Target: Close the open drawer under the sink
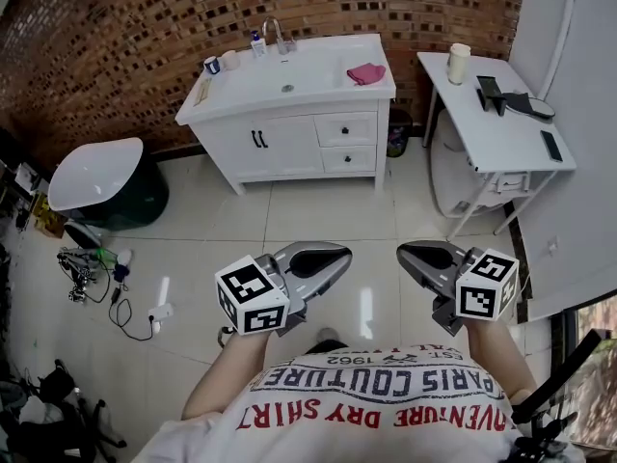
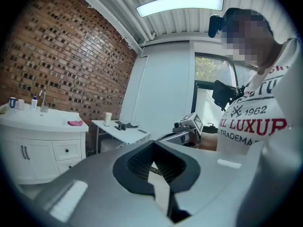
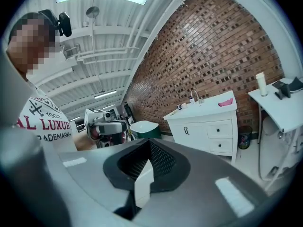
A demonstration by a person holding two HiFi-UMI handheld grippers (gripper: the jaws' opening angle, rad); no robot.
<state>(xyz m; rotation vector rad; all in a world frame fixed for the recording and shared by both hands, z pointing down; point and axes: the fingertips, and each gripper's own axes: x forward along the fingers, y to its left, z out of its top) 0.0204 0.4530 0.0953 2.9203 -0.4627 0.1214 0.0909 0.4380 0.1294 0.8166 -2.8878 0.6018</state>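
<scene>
Facing 2 drawers [image 1: 346, 129] [image 1: 349, 158]: 2 closed grippers [image 1: 339, 257] [image 1: 406, 253]

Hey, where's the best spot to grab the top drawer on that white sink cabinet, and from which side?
Probably the small dark knob at the middle of the top drawer. Come straight at it from the front, over the open floor, with one jaw on each side of the knob. The drawer face is flat, and the knob is the only part that sticks out.
</scene>
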